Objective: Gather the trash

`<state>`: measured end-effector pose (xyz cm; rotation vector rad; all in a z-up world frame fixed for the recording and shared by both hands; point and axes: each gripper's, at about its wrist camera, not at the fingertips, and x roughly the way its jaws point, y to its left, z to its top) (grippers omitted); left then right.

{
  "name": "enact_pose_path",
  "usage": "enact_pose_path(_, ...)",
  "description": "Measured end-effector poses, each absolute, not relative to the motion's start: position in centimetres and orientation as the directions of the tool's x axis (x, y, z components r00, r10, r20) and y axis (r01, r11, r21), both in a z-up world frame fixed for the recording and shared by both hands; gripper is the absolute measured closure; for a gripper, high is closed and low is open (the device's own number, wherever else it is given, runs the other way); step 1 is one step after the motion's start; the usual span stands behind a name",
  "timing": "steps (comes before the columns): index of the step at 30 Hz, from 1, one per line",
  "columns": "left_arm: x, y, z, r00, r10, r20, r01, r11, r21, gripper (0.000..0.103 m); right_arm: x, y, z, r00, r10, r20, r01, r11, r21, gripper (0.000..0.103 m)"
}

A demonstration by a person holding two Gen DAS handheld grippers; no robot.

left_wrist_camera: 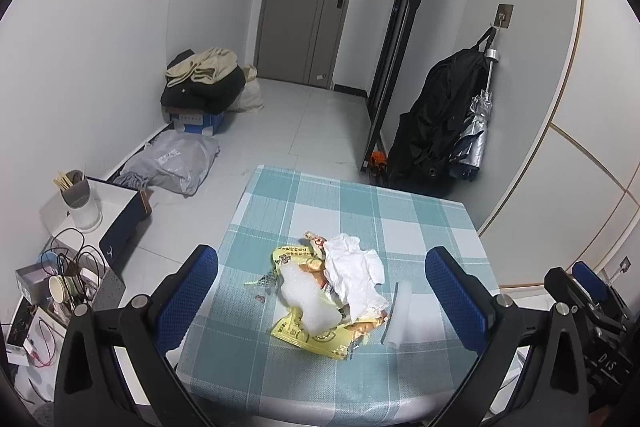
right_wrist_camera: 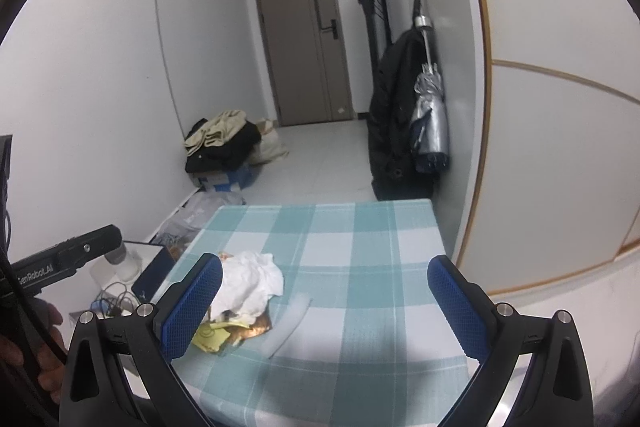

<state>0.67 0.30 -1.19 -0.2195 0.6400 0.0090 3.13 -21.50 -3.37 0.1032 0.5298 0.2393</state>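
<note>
Both hand-held grippers hover over the checked tabletop point(left_wrist_camera: 360, 195), empty: the left hand-held gripper point(left_wrist_camera: 322, 301) spread wide around the trash pile point(left_wrist_camera: 332, 291), the right hand-held gripper point(right_wrist_camera: 325, 303) equally wide. Crumpled white tissue point(left_wrist_camera: 352, 263) tops yellow wrappers point(left_wrist_camera: 308, 335), with a white foam strip point(left_wrist_camera: 398, 315) just right.

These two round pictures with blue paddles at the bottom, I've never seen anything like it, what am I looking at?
A person holds a two-finger tool in each hand, each with a wide-angle camera looking along its blue fingers. One picture is from the left gripper, the other from the right gripper. Both are open and hold nothing. Ahead is a table under a checked cloth. On it lies a trash pile: a crumpled white tissue, yellow wrappers and a white foam strip beside them. Nothing has been picked up yet.
</note>
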Motion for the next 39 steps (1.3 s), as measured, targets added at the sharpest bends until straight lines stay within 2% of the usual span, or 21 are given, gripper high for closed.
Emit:
enact_pose_path(11,4.4,2.6,-4.5,0.639,-0.13,-0.758,-0.097,0.964,-0.247,0.001,5.5,-21.4,-3.9,0.768,0.346,-0.539,-0.24,0.936,0.258,0.0)
enact_pose_path(17,6.1,2.8,-6.4,0.524,-0.172,-0.834,-0.073,0.967,-0.245,0.002,6.5,-20.7,-3.8,0.768,0.34,-0.543,-0.252,0.939,0.232,0.0)
enact_pose_path(23,7.8,1.8,-8.2,0.428,-0.219,-0.877,0.001,0.97,-0.242,0.007,7.6,-21.0,-4.2,0.757,0.344,-0.556,-0.243,0.938,0.249,0.0)
enact_pose_path(28,8.4,2.1,-9.6,0.374,-0.244,-0.895,-0.002,0.965,-0.264,0.024,7.9,-21.2,-4.4,0.748,0.348,-0.565,-0.238,0.935,0.262,0.0)
enact_pose_path(32,8.5,2.2,-9.6,0.376,-0.242,-0.894,-0.013,0.964,-0.266,0.03,7.8,-21.2,-4.5,0.746,0.345,-0.57,-0.239,0.937,0.255,0.0)
enact_pose_path(35,8.9,1.7,-9.8,0.381,-0.224,-0.897,0.001,0.97,-0.242,0.039,7.8,-21.1,-4.6,0.744,0.345,-0.572,-0.24,0.937,0.253,0.0)
enact_pose_path(37,9.3,1.6,-10.3,0.367,-0.213,-0.905,-0.001,0.973,-0.23,0.055,7.8,-21.0,-4.6,0.744,0.344,-0.573,-0.243,0.938,0.249,0.0)
enact_pose_path(39,9.4,1.7,-10.8,0.348,-0.225,-0.91,-0.008,0.97,-0.242,0.063,7.7,-21.0,-4.6,0.744,0.34,-0.575,-0.244,0.94,0.24,0.0)
